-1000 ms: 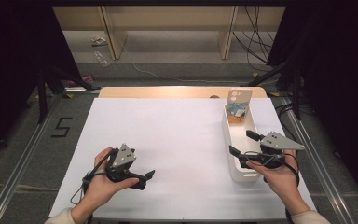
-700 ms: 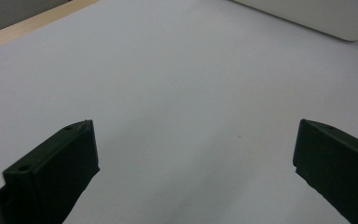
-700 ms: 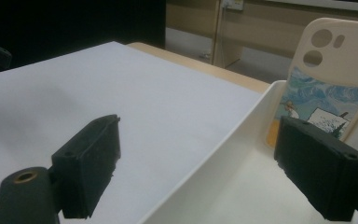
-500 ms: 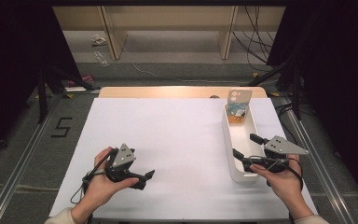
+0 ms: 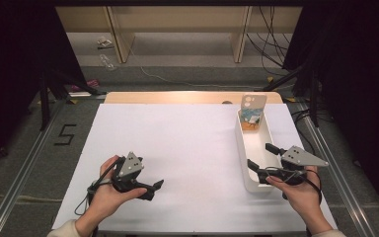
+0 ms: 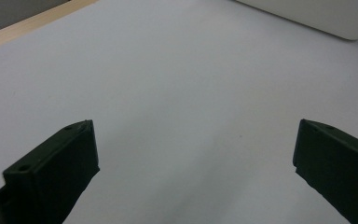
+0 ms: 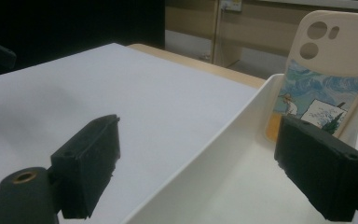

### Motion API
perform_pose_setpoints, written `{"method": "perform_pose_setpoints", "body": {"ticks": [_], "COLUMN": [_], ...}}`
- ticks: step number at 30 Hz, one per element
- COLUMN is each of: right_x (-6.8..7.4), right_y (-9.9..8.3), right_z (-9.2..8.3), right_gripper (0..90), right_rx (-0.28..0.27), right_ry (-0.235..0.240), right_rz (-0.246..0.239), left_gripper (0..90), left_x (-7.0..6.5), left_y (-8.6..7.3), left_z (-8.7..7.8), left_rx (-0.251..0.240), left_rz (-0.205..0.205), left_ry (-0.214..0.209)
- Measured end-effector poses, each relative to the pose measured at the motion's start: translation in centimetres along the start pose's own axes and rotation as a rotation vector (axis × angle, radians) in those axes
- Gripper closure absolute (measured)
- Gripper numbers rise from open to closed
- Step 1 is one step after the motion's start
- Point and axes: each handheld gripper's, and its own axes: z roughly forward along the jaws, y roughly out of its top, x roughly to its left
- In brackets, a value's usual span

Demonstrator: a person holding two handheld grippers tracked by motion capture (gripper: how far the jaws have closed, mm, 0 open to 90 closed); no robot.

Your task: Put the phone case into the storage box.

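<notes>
One broad white table surface (image 5: 187, 148) is lying across the scene, with a strip of pale wood showing along its far edge; one long, narrow white plastic tray (image 5: 249, 158) is sitting toward the table's right side, running front to back; one cream-coloured phone case printed with a blue-and-white illustration (image 5: 252, 111) is leaning upright against the tray's far end wall, its base inside the tray. Two black two-jaw grippers are being held, one in each hand. The left gripper (image 5: 150, 187) is resting low over bare table near the front-left, well apart from the tray, its jaws spread wide and gripping nothing; the right gripper (image 5: 261, 157) is standing with jaws wide apart, straddling the tray's left wall near its front end, one jaw outside over the table, the other over the tray's interior, closing on nothing.
</notes>
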Motion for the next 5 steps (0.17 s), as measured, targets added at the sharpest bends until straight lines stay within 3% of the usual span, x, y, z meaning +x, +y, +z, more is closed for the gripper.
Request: {"method": "perform_pose_setpoints", "body": {"ticks": [5], "right_x": [0.0], "right_y": [0.0], "right_z": [0.0], "right_gripper": [15.0], "right_rx": [-0.005], "right_ry": [0.002], "right_rz": [0.007], "left_gripper": [0.0], "left_x": [0.04], "left_y": [0.02], "left_z": [0.05], "left_rx": [-0.001], "left_rz": [0.001], "left_ry": [-0.002]}}
